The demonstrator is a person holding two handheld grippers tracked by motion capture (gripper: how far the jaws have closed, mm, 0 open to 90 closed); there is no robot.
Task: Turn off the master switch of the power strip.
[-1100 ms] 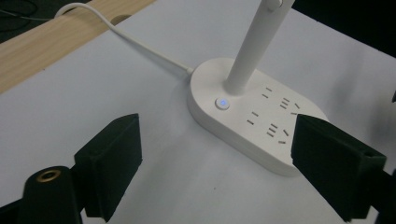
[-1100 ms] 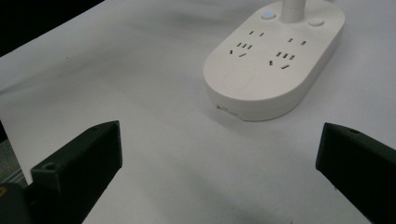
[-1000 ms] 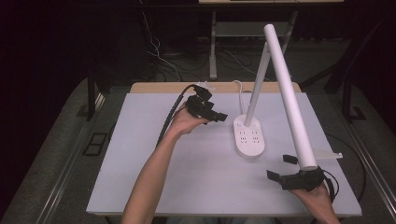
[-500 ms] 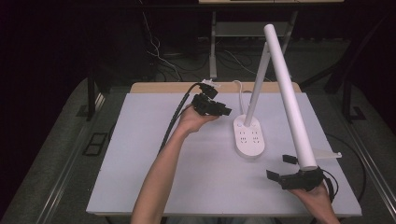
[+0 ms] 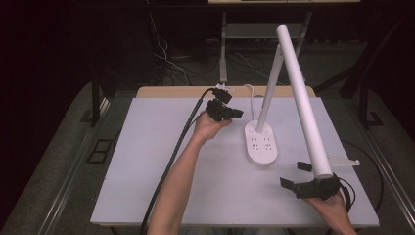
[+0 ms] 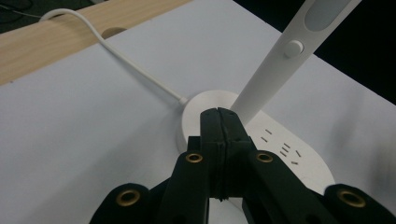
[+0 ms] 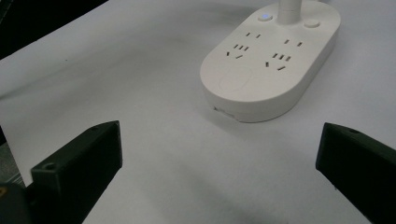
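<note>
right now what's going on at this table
A person holds a gripper in each hand over a white table. The left gripper, jaws shut and empty, points at the base of a white desk lamp, close to its stem, not touching as far as the pictures show. The right gripper waits open at the near right, aimed at the lamp's sockets.

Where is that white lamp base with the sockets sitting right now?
In the high view the lamp base sits right of the table's middle, between the left gripper behind it and the right gripper at the near right edge.
</note>
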